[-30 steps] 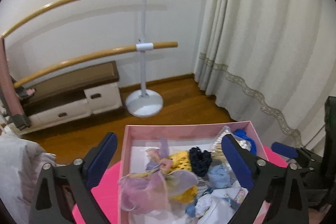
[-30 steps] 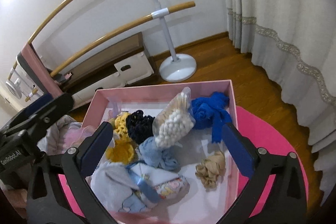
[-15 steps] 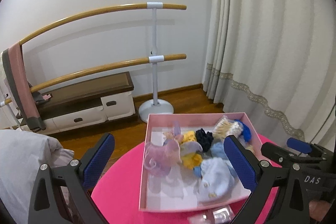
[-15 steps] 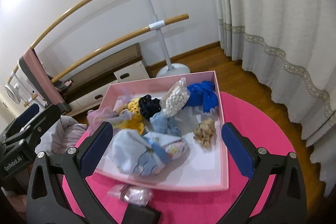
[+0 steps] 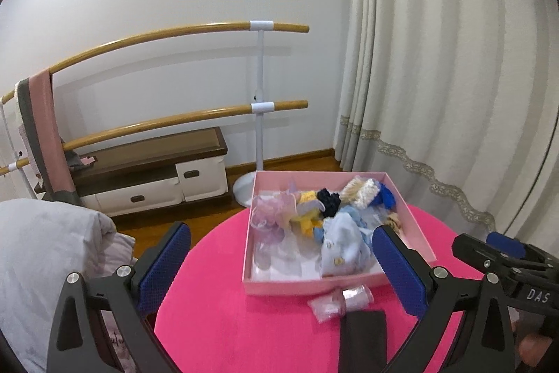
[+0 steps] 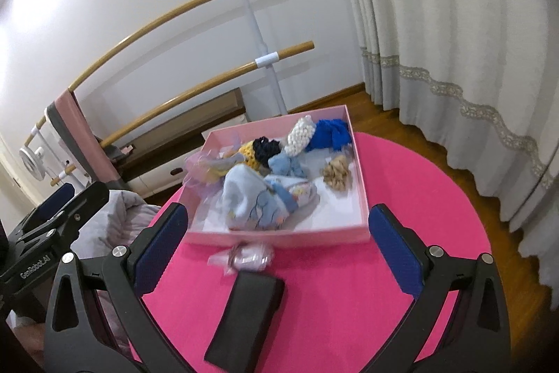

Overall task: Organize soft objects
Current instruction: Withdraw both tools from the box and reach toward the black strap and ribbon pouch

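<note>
A pink box (image 5: 335, 287) (image 6: 279, 238) on a round pink table (image 5: 244, 320) (image 6: 401, 268) holds several soft items: a light blue cloth (image 5: 340, 245) (image 6: 244, 198), a lilac sheer bow (image 5: 272, 212), yellow and black scrunchies, a blue cloth (image 6: 330, 133), a white beaded pouch (image 6: 300, 135) and a beige scrunchie (image 6: 337, 175). A small clear packet (image 5: 340, 299) (image 6: 248, 257) and a dark flat case (image 5: 363, 338) (image 6: 244, 320) lie in front of the box. My left gripper (image 5: 283, 268) and right gripper (image 6: 279, 247) hover open near the table's front, both holding nothing.
A ballet barre stand (image 5: 260, 100) with a pink towel (image 5: 45, 135) and a low drawer bench (image 5: 150, 173) stand by the wall. Curtains (image 5: 436, 93) hang at right. A grey bedding pile (image 5: 45, 261) lies left of the table.
Both grippers have pulled back and up from the box, which now looks smaller and farther. The packet and dark case have come into view.
</note>
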